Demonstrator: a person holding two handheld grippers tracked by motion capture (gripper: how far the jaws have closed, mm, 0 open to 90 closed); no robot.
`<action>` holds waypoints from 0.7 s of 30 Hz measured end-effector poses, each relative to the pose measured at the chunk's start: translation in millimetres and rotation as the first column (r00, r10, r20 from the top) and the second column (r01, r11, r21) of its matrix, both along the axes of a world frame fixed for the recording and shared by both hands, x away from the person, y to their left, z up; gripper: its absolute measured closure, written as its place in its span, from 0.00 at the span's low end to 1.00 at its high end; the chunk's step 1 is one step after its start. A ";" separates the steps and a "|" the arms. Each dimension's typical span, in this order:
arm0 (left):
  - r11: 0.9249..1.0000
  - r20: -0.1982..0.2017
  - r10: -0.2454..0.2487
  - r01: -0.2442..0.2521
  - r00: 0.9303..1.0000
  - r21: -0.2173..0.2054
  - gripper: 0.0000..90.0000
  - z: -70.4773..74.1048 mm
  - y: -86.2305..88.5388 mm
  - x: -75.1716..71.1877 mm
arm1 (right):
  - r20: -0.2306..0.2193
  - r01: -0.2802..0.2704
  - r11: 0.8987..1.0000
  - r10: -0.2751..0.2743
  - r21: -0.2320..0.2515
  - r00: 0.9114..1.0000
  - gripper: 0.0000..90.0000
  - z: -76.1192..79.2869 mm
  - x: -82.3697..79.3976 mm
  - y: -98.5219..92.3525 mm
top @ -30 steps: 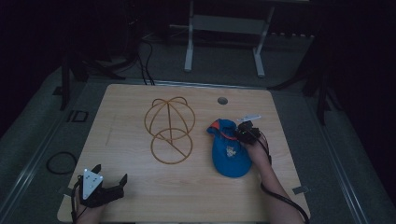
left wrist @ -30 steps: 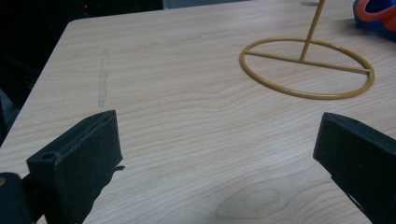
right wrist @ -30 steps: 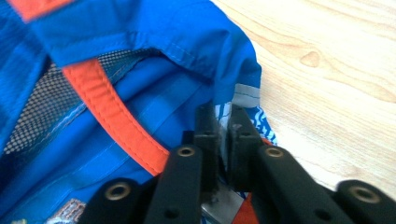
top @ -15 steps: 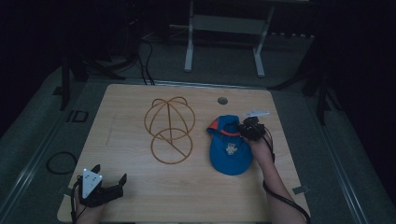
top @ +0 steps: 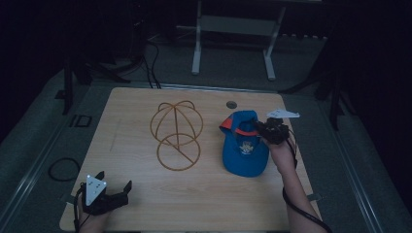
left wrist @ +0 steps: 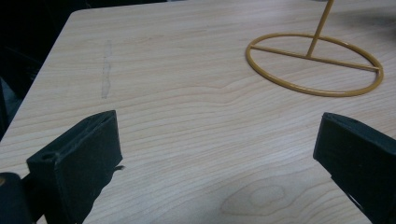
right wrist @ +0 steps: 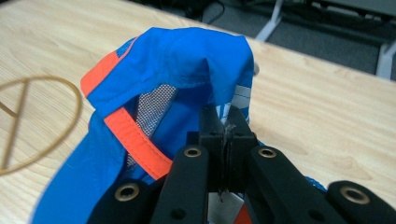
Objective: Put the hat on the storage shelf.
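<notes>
Right gripper [right wrist: 225, 122] pinched tight on blue cap [top: 243, 145] crown, lifting it clear for wire stand [top: 176, 136] at left; left gripper [left wrist: 219, 154] jaws wide, idle near-left, out of way.

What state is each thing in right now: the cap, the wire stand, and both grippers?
Blue fabric cap with orange trim: pinched at its rim, partly lifted, brim end low by the table.
Gold wire cap-shaped stand: upright on the wooden table, bare, untouched.
Right gripper: fingers shut on the cap's fabric.
Left gripper: fingers wide open, holding nothing, low over the table.
</notes>
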State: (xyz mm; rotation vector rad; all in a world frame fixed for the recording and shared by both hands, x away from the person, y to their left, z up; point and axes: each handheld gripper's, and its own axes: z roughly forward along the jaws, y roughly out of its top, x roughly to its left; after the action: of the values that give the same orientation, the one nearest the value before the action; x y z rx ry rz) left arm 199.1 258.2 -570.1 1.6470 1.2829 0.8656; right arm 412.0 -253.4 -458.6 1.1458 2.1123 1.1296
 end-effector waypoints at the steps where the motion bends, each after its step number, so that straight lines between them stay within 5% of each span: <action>1: 1.000 -0.005 -0.003 0.003 1.000 -0.001 0.01 0.3 0.0 0.0 | 0.008 -0.004 1.000 0.004 0.006 1.000 0.99 2.9 -1.9 -1.2; 6: 1.000 -0.028 -0.023 0.023 0.999 0.002 0.01 6.6 -0.2 2.1 | 0.041 -0.021 0.997 0.018 0.073 0.999 0.99 20.7 -15.4 -8.8; 8: 0.999 -0.045 -0.028 0.026 0.999 -0.038 0.01 13.2 2.8 2.5 | 0.056 -0.029 0.994 0.023 0.101 0.998 0.99 27.5 -21.5 -12.3; 14: 0.997 -0.043 -0.055 0.052 0.998 -0.059 0.01 34.5 -5.9 -2.9 | 0.105 -0.025 0.994 0.014 0.111 0.994 0.99 43.5 -37.8 -19.2; 21: 0.990 0.033 -0.129 0.130 0.991 -0.049 0.05 72.9 -24.6 -12.3 | 0.148 -0.026 0.993 0.009 0.114 0.989 0.99 56.3 -51.9 -25.1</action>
State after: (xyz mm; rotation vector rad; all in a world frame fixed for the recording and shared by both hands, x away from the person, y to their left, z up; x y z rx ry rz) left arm 186.9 233.6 -497.2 1.6516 1.1549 0.7697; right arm 360.1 -278.5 -402.3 1.0611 1.9703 1.3184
